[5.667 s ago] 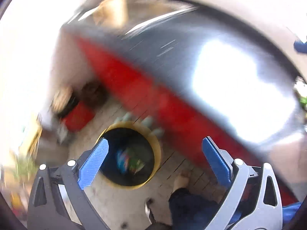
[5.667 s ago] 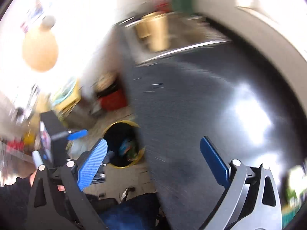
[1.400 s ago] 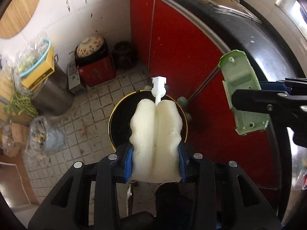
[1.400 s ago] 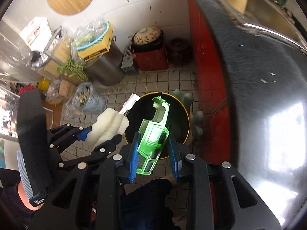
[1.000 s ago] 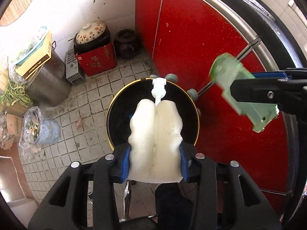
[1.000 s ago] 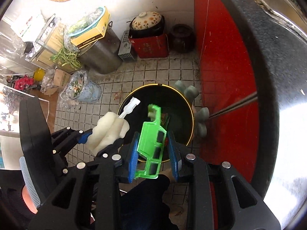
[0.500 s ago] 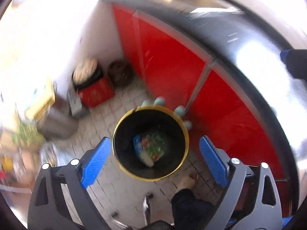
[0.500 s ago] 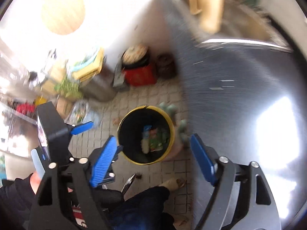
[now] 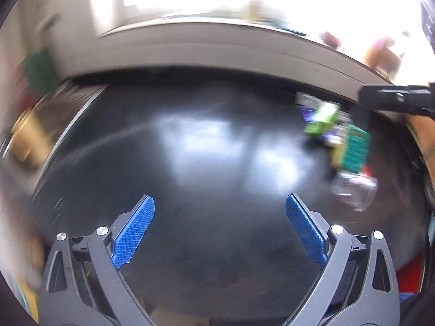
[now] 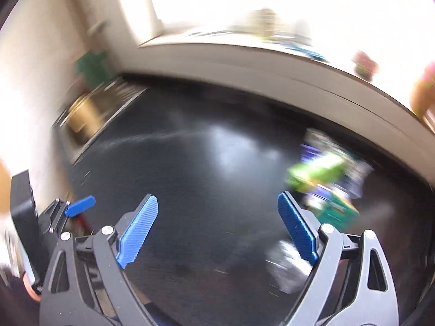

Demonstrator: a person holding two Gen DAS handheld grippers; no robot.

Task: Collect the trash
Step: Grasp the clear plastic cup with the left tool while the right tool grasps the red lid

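Over the counter (image 9: 217, 163), empty wide-spread fingers (image 9: 134, 233).

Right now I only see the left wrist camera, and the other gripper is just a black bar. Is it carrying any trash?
Observer: No. In the right wrist view the right gripper has nothing between its blue pads, and its jaws are opening.
Operator: Where is the crumpled clear plastic piece from there?
Observer: It lies on the shiny black countertop, low on the right of that picture. It is partly hidden behind the right gripper's finger, so that gripper looks the closer one.
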